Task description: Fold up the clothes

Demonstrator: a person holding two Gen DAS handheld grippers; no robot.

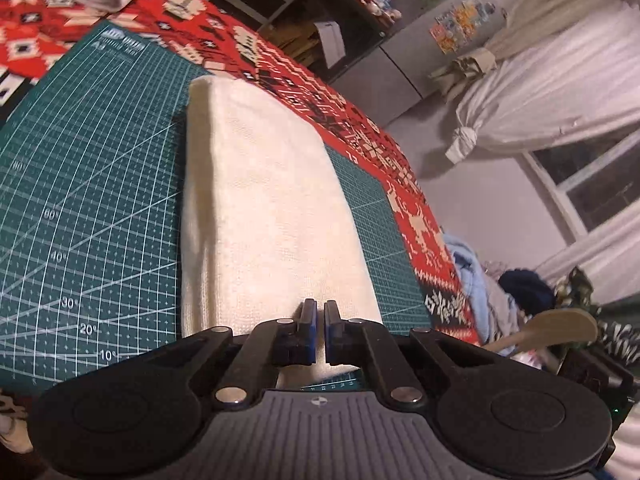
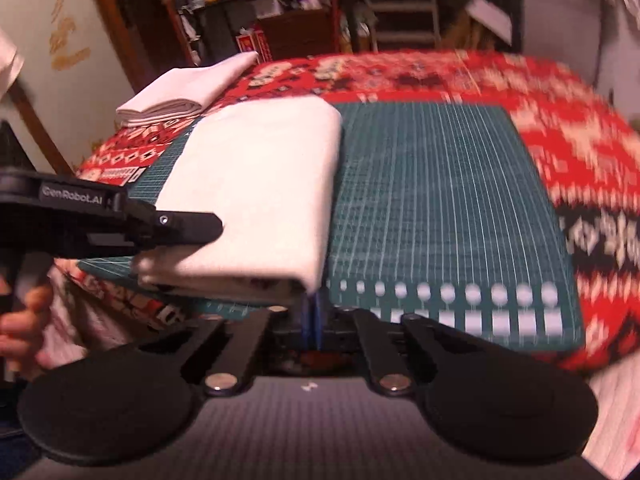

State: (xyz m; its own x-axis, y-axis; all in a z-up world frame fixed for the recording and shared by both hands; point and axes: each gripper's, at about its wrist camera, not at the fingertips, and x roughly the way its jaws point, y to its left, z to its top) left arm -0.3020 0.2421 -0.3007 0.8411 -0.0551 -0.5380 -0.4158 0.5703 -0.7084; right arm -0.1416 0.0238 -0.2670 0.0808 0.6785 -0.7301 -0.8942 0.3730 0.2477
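A folded cream cloth lies on a green cutting mat, with both grippers at its near edge.

The mat lies on a red patterned tablecloth, and the cloth covers the left part of the mat as the right wrist camera sees it. The left gripper is above the near end of the cloth; its blue pads stand almost together with a thin gap, and nothing is between them. The right gripper is pressed closed at the near right corner of the cloth, which seems pinched between its pads, though the view is blurred. At the far corner of the table there is a stack of folded white clothes. A person's hand holds the left gripper's handle.
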